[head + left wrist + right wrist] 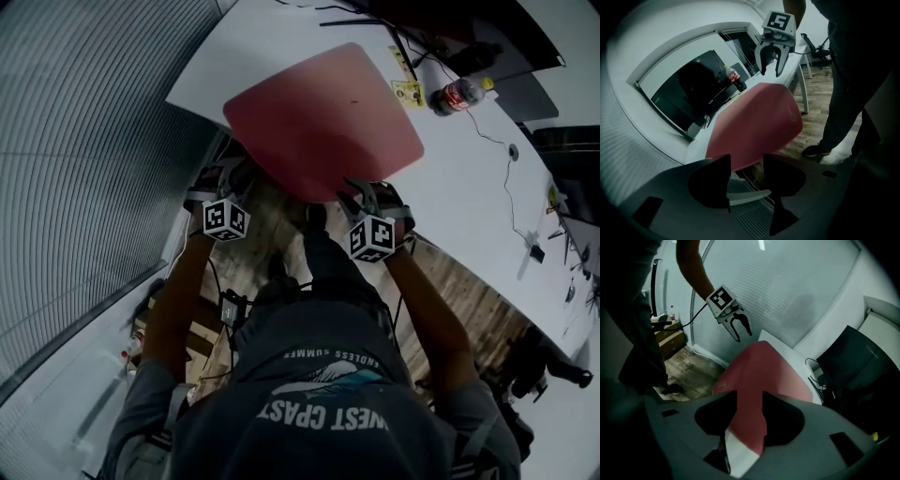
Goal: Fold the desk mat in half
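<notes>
The red desk mat lies flat on the white table, its near edge hanging past the table's front. My left gripper hovers at the mat's near left corner, jaws apart; in the left gripper view the mat lies just beyond them, untouched. My right gripper is at the near right corner. In the right gripper view the mat fills the gap between the spread jaws, and the pads do not press on it. Each gripper shows in the other's view: right, left.
A cola bottle and a yellow card sit past the mat's far right corner, with thin cables trailing over the table. A dark monitor stands at the back. A ribbed wall is at left, wooden floor below.
</notes>
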`<state>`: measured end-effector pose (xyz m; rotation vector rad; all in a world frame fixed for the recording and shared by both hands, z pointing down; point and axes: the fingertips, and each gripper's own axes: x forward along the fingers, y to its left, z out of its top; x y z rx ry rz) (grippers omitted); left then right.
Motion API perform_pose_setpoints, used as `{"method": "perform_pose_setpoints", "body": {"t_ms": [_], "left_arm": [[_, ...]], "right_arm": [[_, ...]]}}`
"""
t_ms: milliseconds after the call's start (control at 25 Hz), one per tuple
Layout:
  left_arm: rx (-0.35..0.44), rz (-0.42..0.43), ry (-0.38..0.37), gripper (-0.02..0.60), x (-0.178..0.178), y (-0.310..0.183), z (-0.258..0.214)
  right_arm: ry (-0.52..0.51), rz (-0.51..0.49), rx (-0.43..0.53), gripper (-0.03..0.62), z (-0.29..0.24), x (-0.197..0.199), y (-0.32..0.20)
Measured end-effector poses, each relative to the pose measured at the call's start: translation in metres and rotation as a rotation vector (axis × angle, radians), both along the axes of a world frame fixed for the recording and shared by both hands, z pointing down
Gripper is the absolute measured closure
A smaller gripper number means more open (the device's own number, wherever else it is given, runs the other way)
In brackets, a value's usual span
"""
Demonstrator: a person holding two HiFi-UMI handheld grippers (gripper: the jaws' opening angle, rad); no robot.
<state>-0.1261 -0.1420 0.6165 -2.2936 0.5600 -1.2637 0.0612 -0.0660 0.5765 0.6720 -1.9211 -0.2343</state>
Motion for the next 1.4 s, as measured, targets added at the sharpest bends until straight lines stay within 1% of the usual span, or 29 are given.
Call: {"method": "perform_pose_setpoints", "body": {"t_ms": [160,280,360,480,560,760,920,1080,1120,1160,1200,1240,1280,1360,1400], "left_arm": [[0.039,-0.026,-0.058,0.23,0.001,-0.004,0.031],[0.093,-0.039,-0.093,0.186,0.001,-0.006,0.048],[0.127,-0.045,-0.106,0.166,0.003,-0.006,0.056],[0.16,-0.062,-0.109,0.149,0.008,-0.004,0.061],[0.171,-0.073,-0.103,0.146,0.012,-0.005,0.061],[0.188,-0.093,-0.066,0.146,0.024,-0.005,0.063],[0.207,-0.102,-0.051,0.147,0.031,-0.007,0.061],[0.207,-0.101,-0.043,0.149,0.03,-0.005,0.06],[0.207,-0.096,-0.041,0.149,0.031,-0.004,0.059],[0.208,-0.09,-0.039,0.15,0.031,-0.003,0.058],[0.21,-0.083,-0.038,0.15,0.031,-0.002,0.056],[0.212,-0.076,-0.036,0.15,0.031,-0.001,0.054],[0.215,-0.07,-0.033,0.152,0.031,0.001,0.051],[0.223,-0.057,-0.023,0.177,0.031,0.004,0.044],[0.228,-0.05,-0.017,0.211,0.031,0.005,0.04]], "right_arm": [[0.103,-0.104,0.031,0.318,0.025,0.003,0.009],[0.169,-0.159,0.064,0.276,0.039,0.007,0.013],[0.209,-0.182,0.11,0.253,0.044,0.011,0.014],[0.259,-0.222,0.194,0.223,0.048,0.015,0.016],[0.276,-0.243,0.242,0.215,0.049,0.015,0.016],[0.337,-0.283,0.313,0.206,0.058,0.015,0.016],[0.356,-0.296,0.352,0.206,0.059,0.016,0.012],[0.334,-0.303,0.351,0.21,0.055,0.016,0.013],[0.323,-0.306,0.345,0.215,0.054,0.017,0.015],[0.312,-0.312,0.336,0.253,0.053,0.018,0.018],[0.3,-0.318,0.327,0.34,0.051,0.019,0.021],[0.284,-0.322,0.318,0.41,0.05,0.019,0.025],[0.267,-0.321,0.311,0.458,0.048,0.02,0.028],[0.237,-0.308,0.309,0.477,0.041,0.02,0.031],[0.226,-0.295,0.311,0.483,0.038,0.02,0.031]]}}
